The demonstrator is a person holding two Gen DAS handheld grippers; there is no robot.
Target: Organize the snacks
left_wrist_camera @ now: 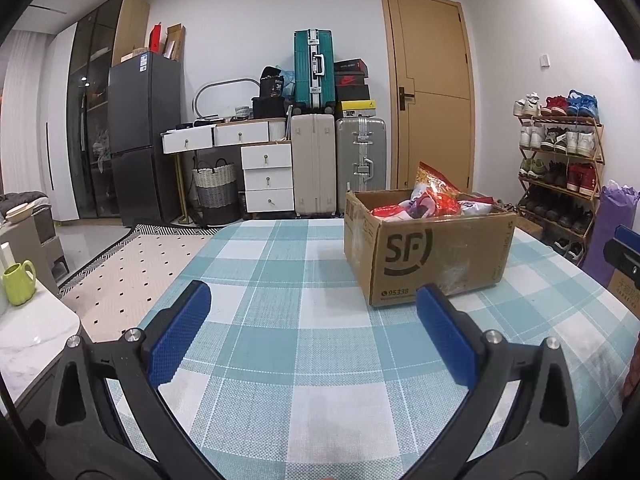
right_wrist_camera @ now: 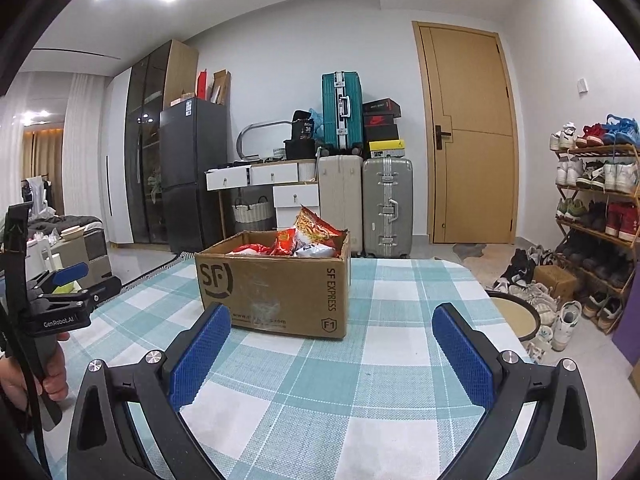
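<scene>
Sitting open, the cardboard box [right_wrist_camera: 276, 284] holds snack packets [right_wrist_camera: 316, 232], perhaps chips; each gripper [left_wrist_camera: 312, 332] [right_wrist_camera: 332, 356] spread, empty.

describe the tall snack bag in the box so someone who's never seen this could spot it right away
On the checked table stands an open cardboard box marked SF. Among the packets inside, the red and yellow snack bag alone stands high above the rim.

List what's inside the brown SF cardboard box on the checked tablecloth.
The brown SF cardboard box holds snack bags: a tall red-and-yellow snack bag standing above the rim, with red-and-white packets beside it. Anything beneath them is hidden by the walls.
</scene>
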